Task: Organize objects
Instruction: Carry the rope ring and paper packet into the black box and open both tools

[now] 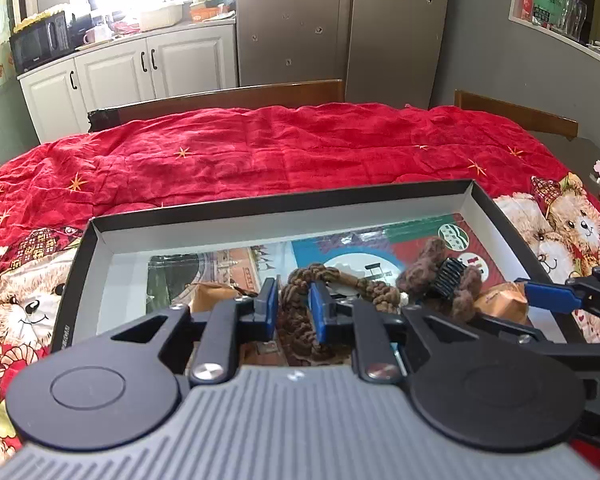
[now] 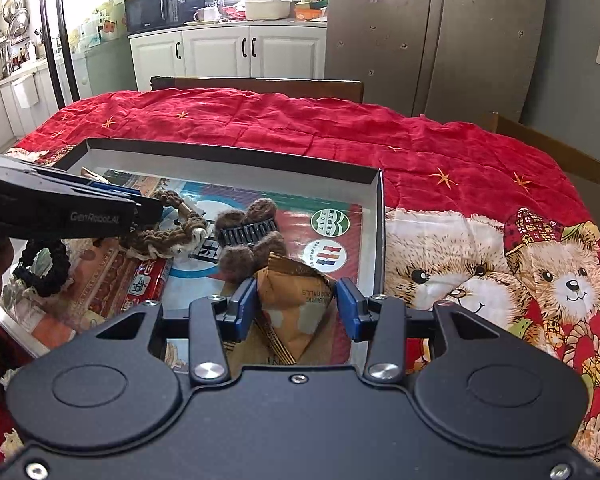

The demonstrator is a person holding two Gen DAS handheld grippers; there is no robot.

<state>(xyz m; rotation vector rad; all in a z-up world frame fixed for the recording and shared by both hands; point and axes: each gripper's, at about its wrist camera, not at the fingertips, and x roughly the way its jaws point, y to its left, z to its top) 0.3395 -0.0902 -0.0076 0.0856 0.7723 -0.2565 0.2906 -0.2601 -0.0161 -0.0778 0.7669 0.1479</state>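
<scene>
On the red quilted cloth with teddy bear prints, a shallow black cardboard box with white inner walls lies open, and both your grippers are over it. At the far left of the box, in the right wrist view, a black braided hair tie rests on the printed sheets that cover the box floor. Next to it, your left gripper has its blue pads narrow, pressed on both sides of a brown braided cord, which hangs between them and curls away over the box floor. To the right of the cord lies a brown fuzzy hair clip with black plastic teeth, resting on the printed sheets, near the cord but apart from it. Further right, your right gripper stands with its jaws wide around a tan crumpled paper snack packet; the left pad is just beside the packet, and I cannot tell if it touches. The packet lies in the right part of the box, close to its right wall. Behind the table you have white kitchen cabinets.
</scene>
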